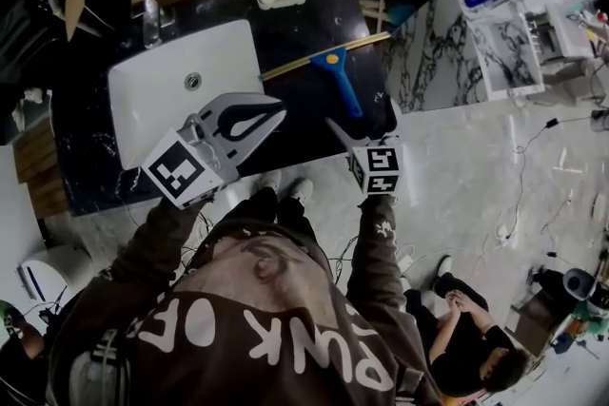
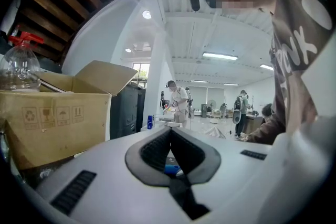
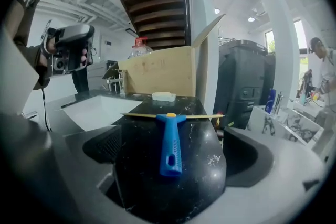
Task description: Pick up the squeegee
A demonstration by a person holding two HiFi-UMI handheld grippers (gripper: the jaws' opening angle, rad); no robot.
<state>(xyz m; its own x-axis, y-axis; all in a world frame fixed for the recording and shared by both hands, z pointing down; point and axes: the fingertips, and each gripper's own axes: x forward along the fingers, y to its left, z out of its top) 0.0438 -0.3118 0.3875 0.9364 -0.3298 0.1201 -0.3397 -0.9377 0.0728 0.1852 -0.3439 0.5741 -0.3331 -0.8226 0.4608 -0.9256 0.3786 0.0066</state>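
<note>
Hovering with jaws wide apart and empty, your right claw (image 3: 172, 138) hasn't touched anything yet. Just ahead of it, the blue squeegee (image 1: 341, 83) lies flat on the black marble counter (image 3: 205, 134), handle toward the gap. Off to that claw's left, your left claw (image 2: 170, 132) is pinched together on nothing.

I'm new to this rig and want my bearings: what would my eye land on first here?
The blue-handled squeegee lies flat on the black marble counter, right of the white sink in the head view, handle toward the person. The right gripper points at that handle with its fingers open, not touching it. The left gripper, shut, hangs above the sink's near corner.
</note>
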